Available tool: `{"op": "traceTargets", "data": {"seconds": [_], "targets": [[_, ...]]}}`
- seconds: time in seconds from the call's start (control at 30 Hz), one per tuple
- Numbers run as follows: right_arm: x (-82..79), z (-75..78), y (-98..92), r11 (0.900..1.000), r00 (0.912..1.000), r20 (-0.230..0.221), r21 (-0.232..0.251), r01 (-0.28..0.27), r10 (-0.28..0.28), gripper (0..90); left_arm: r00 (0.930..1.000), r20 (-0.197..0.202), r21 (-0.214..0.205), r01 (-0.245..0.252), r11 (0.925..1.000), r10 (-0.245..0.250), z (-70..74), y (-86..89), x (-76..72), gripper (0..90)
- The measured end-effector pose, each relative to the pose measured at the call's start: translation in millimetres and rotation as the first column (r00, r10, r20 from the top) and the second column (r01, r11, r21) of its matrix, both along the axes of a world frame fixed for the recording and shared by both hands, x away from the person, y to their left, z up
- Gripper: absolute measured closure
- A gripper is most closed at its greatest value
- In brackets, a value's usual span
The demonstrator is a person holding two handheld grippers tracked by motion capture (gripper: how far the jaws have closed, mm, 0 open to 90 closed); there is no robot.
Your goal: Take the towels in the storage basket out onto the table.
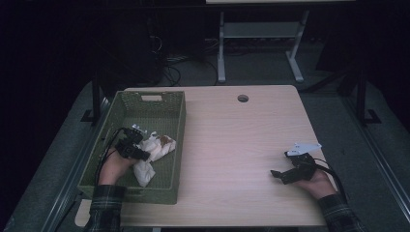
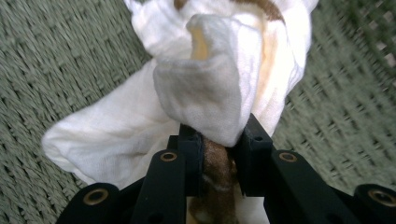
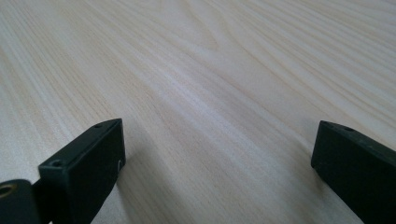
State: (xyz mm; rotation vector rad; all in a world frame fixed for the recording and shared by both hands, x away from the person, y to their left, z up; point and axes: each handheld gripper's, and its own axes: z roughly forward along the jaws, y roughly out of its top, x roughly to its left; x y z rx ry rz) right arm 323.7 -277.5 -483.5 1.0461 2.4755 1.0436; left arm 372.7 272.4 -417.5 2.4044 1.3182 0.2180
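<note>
A crumpled white cloth (image 1: 153, 152) with brown stains lies inside the green woven basket (image 1: 177, 121) at the table's left. My left gripper (image 1: 140, 150) reaches into the basket and is shut on a fold of the cloth (image 2: 210, 84); the jaws pinch the white and brown fabric between them. My right gripper (image 1: 283, 166) rests on the bare wooden table (image 1: 232, 140) at the right, held by a hand. Its jaws stand wide apart with just the wood grain (image 3: 210, 93) between them.
The basket has a cut-out handle (image 1: 151, 98) on its far wall. A round cable hole (image 1: 243, 98) sits near the table's far edge. Beyond the table stand white table legs (image 1: 221, 48) and cables on a dark floor.
</note>
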Motion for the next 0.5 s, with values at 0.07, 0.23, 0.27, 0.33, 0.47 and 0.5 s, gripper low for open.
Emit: {"op": "traceTargets", "data": {"seconds": [0.07, 0.23, 0.27, 0.33, 0.47, 0.5], "targets": [[0.0, 0.0, 0.0, 1.0, 1.0, 0.0, 0.0, 0.0, 0.0, 2.3, 0.9999, 0.009, -0.02, -0.005, 0.9998, 0.006, 2.0, 0.5, -0.3, 74.5], [0.2, 0.0, -0.1, 1.0, 1.0, 0.001, -0.001, -0.002, 0.002, 2.4, 0.9977, 0.06, -0.111, -0.023, 0.9935, 0.03, 12.8, 5.4, -2.2, 75.3], [0.3, 0.0, 0.2, 1.0, 1.0, -0.001, 0.003, -0.001, 0.001, 2.4, 0.9956, 0.091, -0.135, -0.011, 0.9908, 0.023, 18.2, 8.1, -3.4, 75.3], [0.7, -0.2, 0.0, 1.0, 1.0, 0.003, 0.002, -0.005, 0.005, 2.4, 0.9938, 0.108, -0.156, -0.011, 0.9876, 0.028, 20.7, 8.9, -4.1, 75.3], [0.7, -0.2, 0.0, 1.0, 1.0, 0.003, 0.002, -0.005, 0.005, 2.4, 0.9795, 0.195, -0.241, 0.0, 0.9706, 0.049, 34.1, 13.1, -9.3, 75.8], [0.7, -0.2, 0.0, 1.0, 1.0, 0.004, 0.001, -0.005, 0.005, 2.4, 0.9755, 0.214, -0.255, 0.004, 0.9669, 0.052, 36.9, 14.1, -10.1, 75.9]]}}
